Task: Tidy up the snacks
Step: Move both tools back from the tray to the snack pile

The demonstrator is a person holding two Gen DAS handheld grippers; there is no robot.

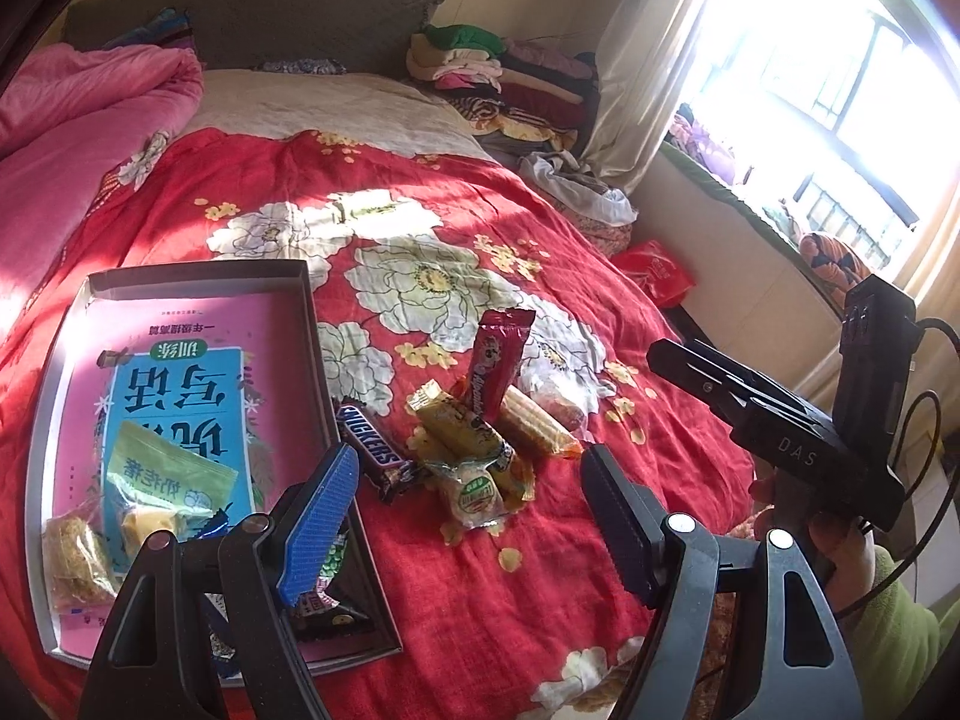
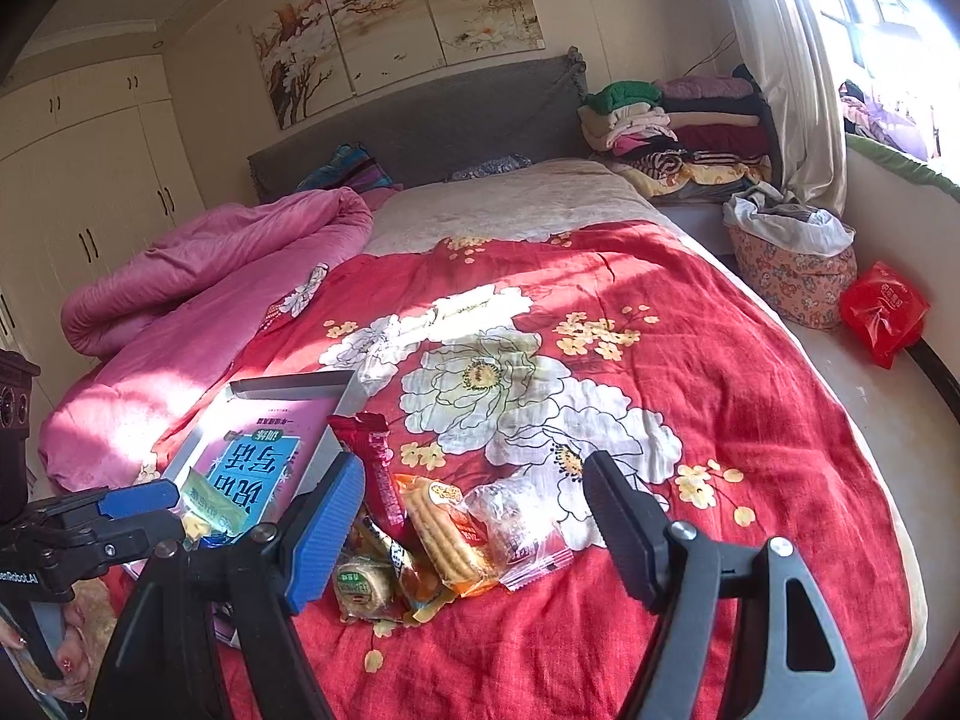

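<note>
A pile of snacks lies on the red flowered bedspread: a Snickers bar (image 1: 369,450), a red wrapped bar (image 1: 495,360) propped upright, a yellow packet (image 1: 462,426), a round biscuit pack (image 1: 474,498) and a wafer pack (image 1: 534,426). The pile shows in the right wrist view too, with the red bar (image 2: 375,480) and a biscuit pack (image 2: 444,531). A shallow grey box (image 1: 57,360) with a pink book inside holds several snacks (image 1: 162,480). My left gripper (image 1: 468,516) is open just short of the pile. My right gripper (image 2: 474,522) is open, over the pile.
A rolled pink quilt (image 2: 198,276) lies at the left of the bed. Folded clothes (image 2: 678,126) are stacked by the headboard. A floral basket (image 2: 792,276) and a red bag (image 2: 882,312) sit right of the bed, near the window.
</note>
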